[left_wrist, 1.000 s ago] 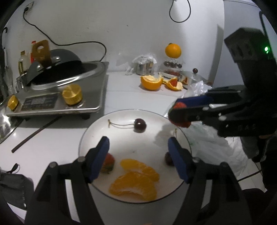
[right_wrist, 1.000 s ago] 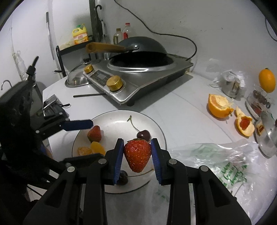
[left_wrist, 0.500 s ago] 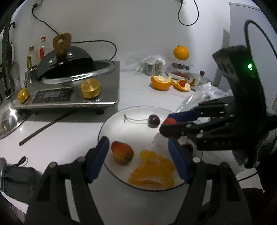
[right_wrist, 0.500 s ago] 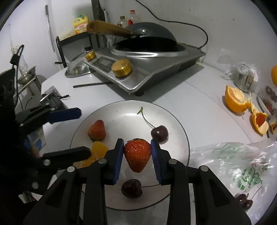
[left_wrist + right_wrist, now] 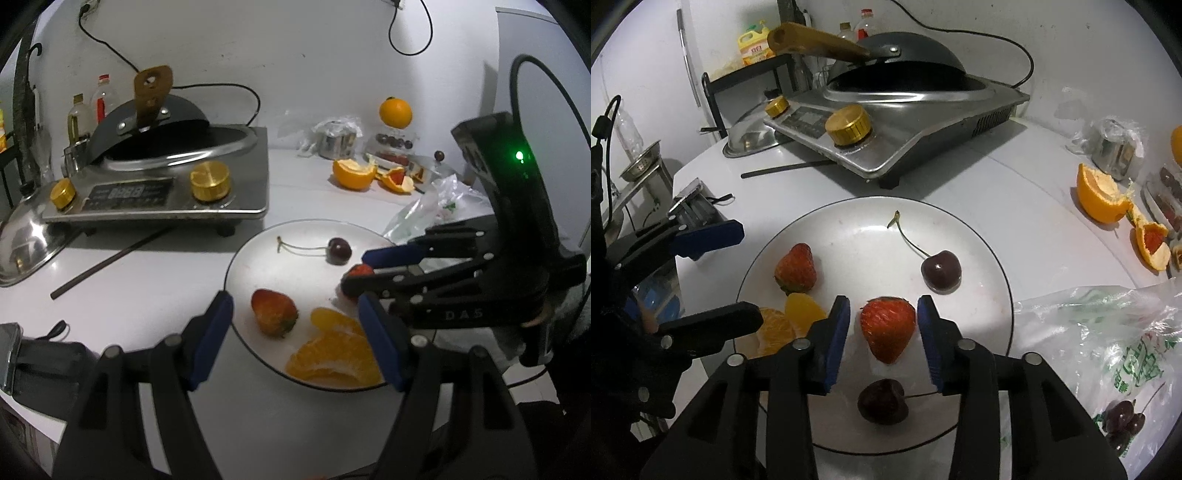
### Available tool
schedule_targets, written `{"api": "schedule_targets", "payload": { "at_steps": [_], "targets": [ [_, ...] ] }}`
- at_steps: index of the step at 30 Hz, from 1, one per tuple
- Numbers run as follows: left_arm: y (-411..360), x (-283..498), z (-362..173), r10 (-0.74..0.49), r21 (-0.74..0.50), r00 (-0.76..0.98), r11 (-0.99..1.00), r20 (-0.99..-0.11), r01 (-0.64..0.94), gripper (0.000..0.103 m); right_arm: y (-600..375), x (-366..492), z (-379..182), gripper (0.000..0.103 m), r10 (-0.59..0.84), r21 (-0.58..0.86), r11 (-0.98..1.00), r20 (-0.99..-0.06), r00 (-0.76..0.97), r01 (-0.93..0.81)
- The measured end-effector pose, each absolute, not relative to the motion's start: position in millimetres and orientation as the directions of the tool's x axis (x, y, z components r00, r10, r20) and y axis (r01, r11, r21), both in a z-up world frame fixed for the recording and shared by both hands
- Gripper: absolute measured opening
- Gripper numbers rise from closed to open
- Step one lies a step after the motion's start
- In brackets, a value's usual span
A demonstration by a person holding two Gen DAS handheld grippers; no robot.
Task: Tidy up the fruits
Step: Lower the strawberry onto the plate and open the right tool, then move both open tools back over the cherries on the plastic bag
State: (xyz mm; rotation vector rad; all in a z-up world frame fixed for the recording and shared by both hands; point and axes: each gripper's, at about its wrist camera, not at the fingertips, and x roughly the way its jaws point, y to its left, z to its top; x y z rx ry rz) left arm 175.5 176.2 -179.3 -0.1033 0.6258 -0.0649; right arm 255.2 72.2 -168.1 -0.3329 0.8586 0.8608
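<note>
A white plate (image 5: 979,258) (image 5: 295,273) holds two strawberries, two dark cherries and several orange segments (image 5: 783,325) (image 5: 332,358). My right gripper (image 5: 882,317) (image 5: 356,273) is low over the plate's right part and its jaws are opening. A strawberry (image 5: 886,328) (image 5: 360,270) lies between them on the plate, with a gap to the left pad. The other strawberry (image 5: 796,267) (image 5: 273,312) lies to the left. A stemmed cherry (image 5: 941,274) (image 5: 339,251) sits behind, a second cherry (image 5: 882,400) in front. My left gripper (image 5: 293,301) (image 5: 744,275) hangs open at the plate's left rim, holding nothing.
An induction cooker (image 5: 166,192) with a black wok (image 5: 897,74) stands behind the plate, with a steel lid (image 5: 22,243) and a dark stick (image 5: 110,258) beside it. At the right are a plastic bag (image 5: 1108,332) with cherries, orange peels (image 5: 1100,195) and a whole orange (image 5: 395,112).
My right gripper came down over the plate with the strawberry, and its pads have now parted from the fruit. The left gripper shifted sideways along the plate's rim and stayed open.
</note>
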Motion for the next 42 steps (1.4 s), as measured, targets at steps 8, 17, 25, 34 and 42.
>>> {"api": "schedule_targets", "payload": {
  "at_steps": [8,17,25,34,42],
  "targets": [
    [163.7,169.4,-170.1,-0.097,-0.110,0.816,0.993,-0.570,0.041,0.072,52.7,245.5,-151.1,0.041,0.529,0.049,0.640,-0.752,0.393,-0.767],
    [142.4,162.6,-157.6,-0.097,-0.092,0.822,0.994,-0.561,0.055,0.072,25.3,230.9,-133.9,0.041,0.541,0.043,0.655,-0.723,0.429,-0.754],
    [119.6,159.4,-148.6,-0.108,-0.081,0.819,0.994,-0.564,0.076,0.072,-5.1,219.7,-124.5,0.041,0.546,0.045,0.677,-0.699,0.461,-0.734],
    [87.2,159.9,-139.9,-0.110,-0.049,0.819,0.994,-0.563,0.100,0.072,-44.4,209.7,-118.2,0.041,0.544,0.044,0.700,-0.678,0.493,-0.712],
    [61.0,162.5,-130.4,-0.120,-0.036,0.818,0.992,-0.563,0.120,0.072,-79.5,206.0,-112.8,0.041,0.551,0.060,0.725,-0.648,0.526,-0.686]
  ]
}}
